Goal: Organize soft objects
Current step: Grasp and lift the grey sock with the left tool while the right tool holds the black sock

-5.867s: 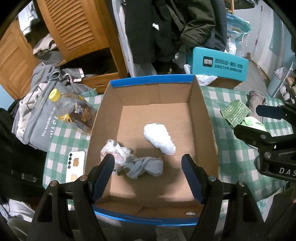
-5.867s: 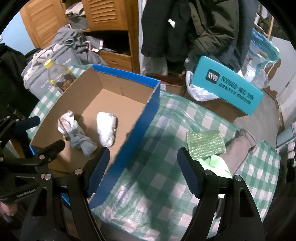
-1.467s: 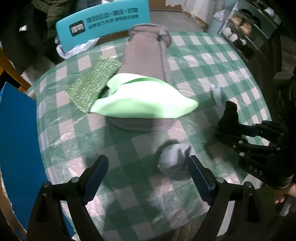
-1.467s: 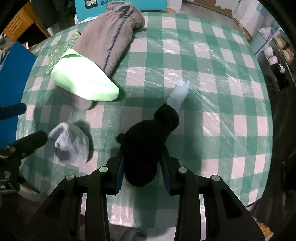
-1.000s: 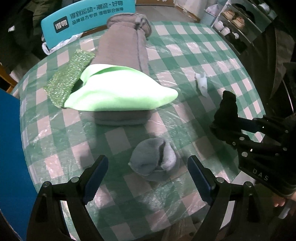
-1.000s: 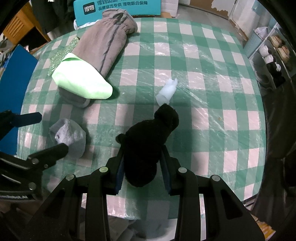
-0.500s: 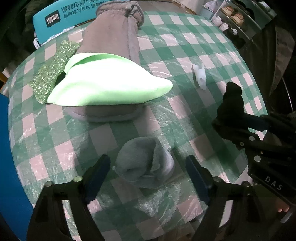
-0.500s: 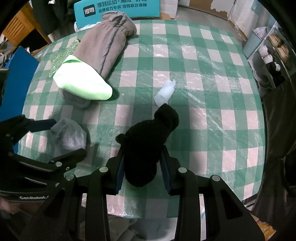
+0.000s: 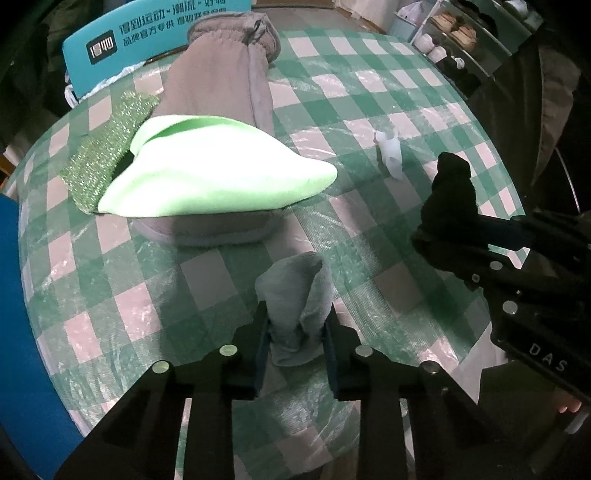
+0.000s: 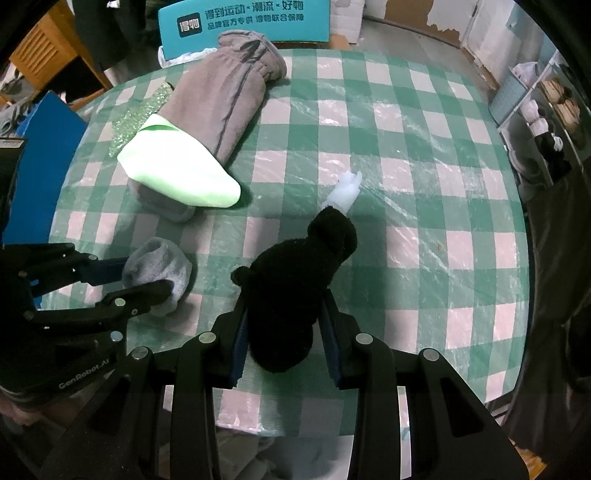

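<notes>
Left tool (image 9: 295, 332) has just been closing and is now clenched on the grey sock (image 9: 295, 299), pads pressing both sides, the sock bunched up between them right at the green-checked table (image 9: 369, 96) surface near its front edge. Right tool (image 10: 284, 332) is clamped on the black sock (image 10: 295, 280), which sticks out forward between the pads toward 12 o'clock. From the right wrist view the grey sock sits at 9 o'clock of the black one, near it but not touching. A small white scrap (image 10: 345, 190) lies on the table just past the black sock's tip, at 12 o'clock. Farther back at 10–11 o'clock: a long grey fleece piece (image 10: 229, 88) with a light green cloth (image 10: 181, 173) lying over its near end, and a glittery green pad (image 9: 107, 147) touching the cloth's left side. Blue box wall (image 9: 14, 314) at the far left edge. Teal box (image 10: 243, 18) behind the table at 12 o'clock.
</notes>
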The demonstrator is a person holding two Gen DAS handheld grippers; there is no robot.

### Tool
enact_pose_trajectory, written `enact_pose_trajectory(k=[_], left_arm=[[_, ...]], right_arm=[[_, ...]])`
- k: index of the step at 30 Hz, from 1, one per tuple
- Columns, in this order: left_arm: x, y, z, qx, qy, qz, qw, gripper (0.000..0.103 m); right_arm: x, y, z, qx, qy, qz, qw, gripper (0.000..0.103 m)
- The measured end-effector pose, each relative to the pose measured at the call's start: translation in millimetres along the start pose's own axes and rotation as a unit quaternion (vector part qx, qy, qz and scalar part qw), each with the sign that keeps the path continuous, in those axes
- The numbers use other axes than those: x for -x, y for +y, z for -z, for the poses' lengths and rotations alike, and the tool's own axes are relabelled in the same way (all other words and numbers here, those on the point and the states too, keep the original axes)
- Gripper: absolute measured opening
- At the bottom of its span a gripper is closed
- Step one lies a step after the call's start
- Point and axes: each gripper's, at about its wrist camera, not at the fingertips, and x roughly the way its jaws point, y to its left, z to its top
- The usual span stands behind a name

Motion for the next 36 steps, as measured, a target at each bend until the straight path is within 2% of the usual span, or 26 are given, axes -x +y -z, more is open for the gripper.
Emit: enact_pose_trajectory(k=[18,36], left_arm=[[48,6,4,-0.004,-0.055,-0.036,0.9978,0.021],[100,29,13,0.011,-0.101,-0.081,0.9916,0.021]], right_arm=[[33,24,-10,0.025,-0.044,0.002,0.999,0.033],[69,56,-21,0.056,-0.092,-0.005,0.994,0.033]])
